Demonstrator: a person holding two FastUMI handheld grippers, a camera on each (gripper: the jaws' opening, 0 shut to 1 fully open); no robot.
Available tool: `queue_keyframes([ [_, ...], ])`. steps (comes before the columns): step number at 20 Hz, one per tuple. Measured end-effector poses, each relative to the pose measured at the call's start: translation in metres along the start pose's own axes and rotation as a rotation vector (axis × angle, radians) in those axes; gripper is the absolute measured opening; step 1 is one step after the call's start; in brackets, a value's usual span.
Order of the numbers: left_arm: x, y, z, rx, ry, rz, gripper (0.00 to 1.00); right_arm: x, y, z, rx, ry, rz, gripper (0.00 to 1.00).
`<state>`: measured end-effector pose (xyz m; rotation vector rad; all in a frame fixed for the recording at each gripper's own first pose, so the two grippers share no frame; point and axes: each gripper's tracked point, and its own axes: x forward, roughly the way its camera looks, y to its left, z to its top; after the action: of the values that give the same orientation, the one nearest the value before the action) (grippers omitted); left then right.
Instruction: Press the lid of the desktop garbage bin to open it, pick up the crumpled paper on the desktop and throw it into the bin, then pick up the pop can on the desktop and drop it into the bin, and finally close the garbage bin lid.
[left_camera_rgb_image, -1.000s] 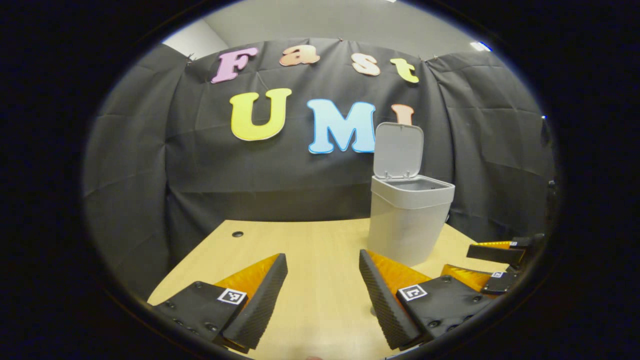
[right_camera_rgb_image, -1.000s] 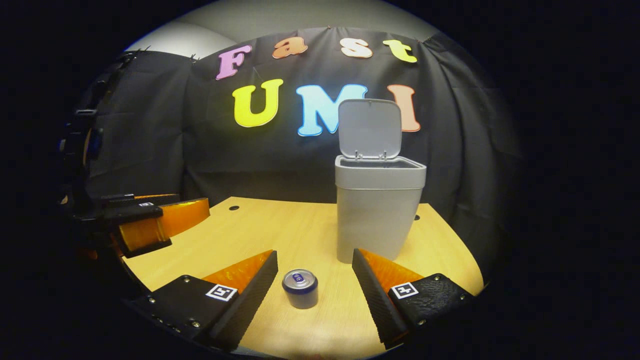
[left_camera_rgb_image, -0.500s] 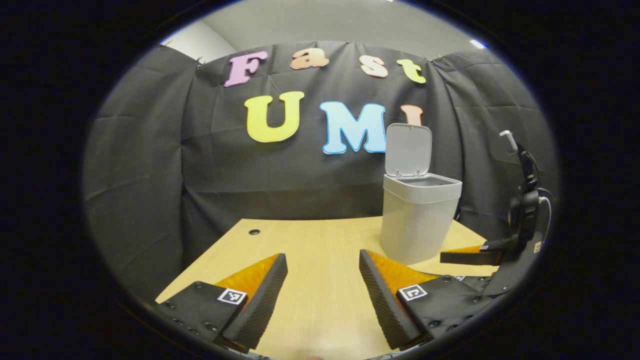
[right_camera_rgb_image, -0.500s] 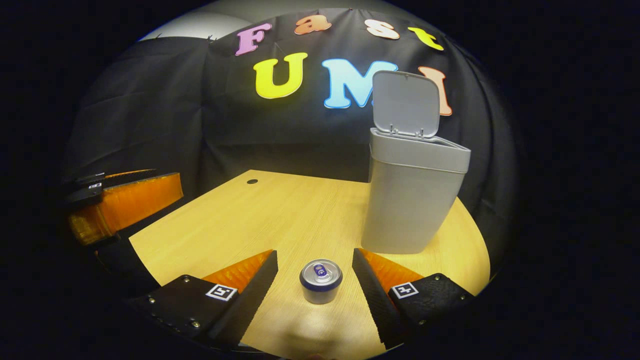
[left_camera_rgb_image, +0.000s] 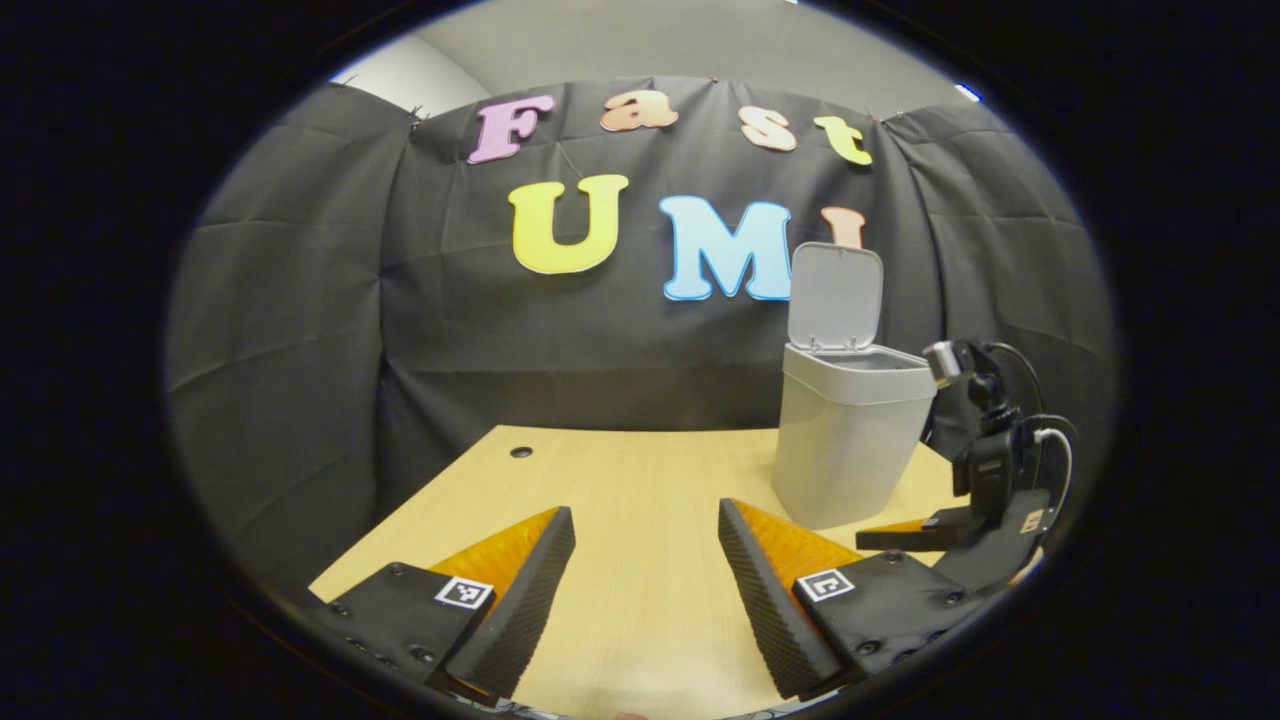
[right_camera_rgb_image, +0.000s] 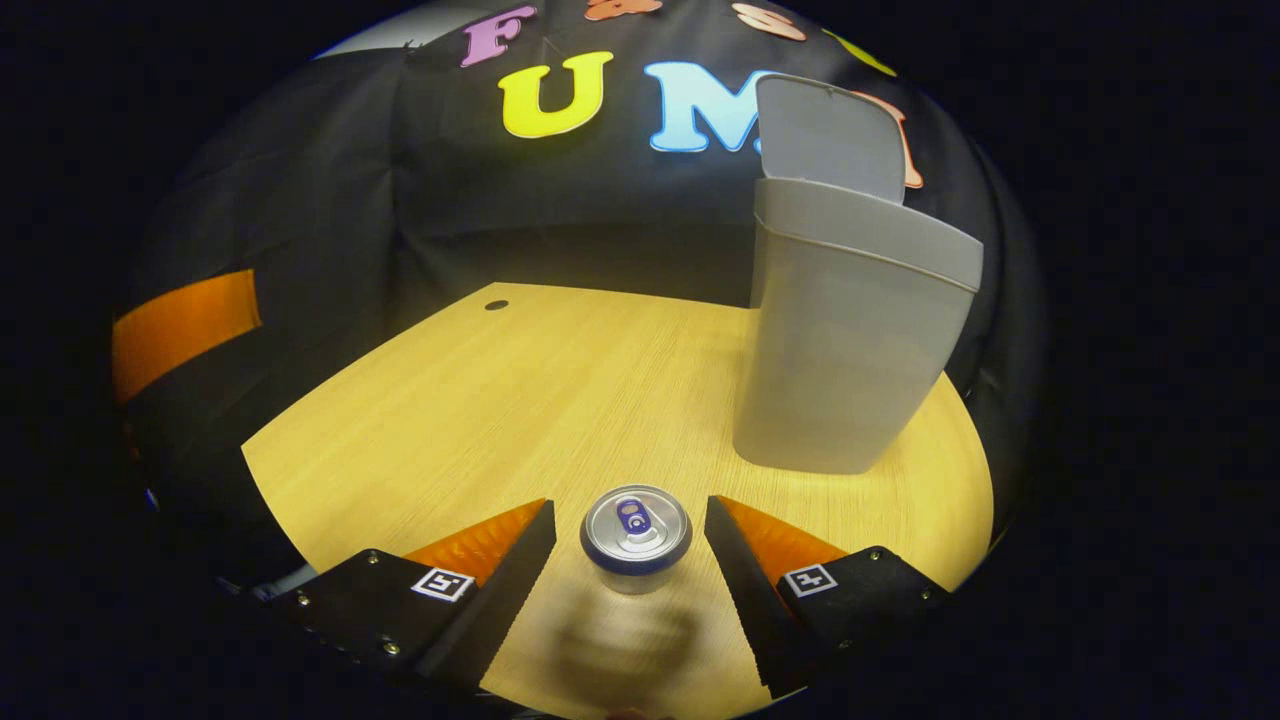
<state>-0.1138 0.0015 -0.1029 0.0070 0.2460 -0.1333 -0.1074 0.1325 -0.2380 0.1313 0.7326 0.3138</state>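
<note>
In the right gripper view, my right tool (right_camera_rgb_image: 630, 545) sits at the bottom centre of the frame with its fingers spread wide, and the small silver pop can with a blue tab (right_camera_rgb_image: 636, 535) stands upright between them on the pale wooden surface (right_camera_rgb_image: 480, 400). I see a gap on each side of the can, so neither finger presses on it. The tall grey plastic garbage bin (right_camera_rgb_image: 845, 330) stands at the right of the frame, its hinged lid (right_camera_rgb_image: 830, 135) raised upright.

In the left gripper view, my left tool (left_camera_rgb_image: 645, 570) is open over bare surface at the bottom centre, holding nothing. The bin stands right of centre, and the right tool shows at the lower right edge, beside the bin.
</note>
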Motion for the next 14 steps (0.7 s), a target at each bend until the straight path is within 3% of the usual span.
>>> queue_keyframes([
  [10, 0.003, 0.009, -0.001, -0.019, -0.001, 0.041, 0.95, 0.022, 0.001, -0.028, 0.013, 0.087, 0.043, 0.97],
  [12, 0.005, 0.008, -0.004, -0.023, 0.007, 0.04, 0.95, 0.022, -0.002, -0.028, 0.007, 0.087, 0.044, 0.87],
  [13, 0.006, 0.007, -0.004, -0.024, 0.008, 0.039, 0.98, 0.022, -0.002, -0.028, 0.007, 0.085, 0.043, 0.87],
  [14, 0.007, 0.005, -0.004, -0.024, 0.009, 0.037, 0.95, 0.023, -0.002, -0.029, 0.004, 0.087, 0.047, 0.85],
])
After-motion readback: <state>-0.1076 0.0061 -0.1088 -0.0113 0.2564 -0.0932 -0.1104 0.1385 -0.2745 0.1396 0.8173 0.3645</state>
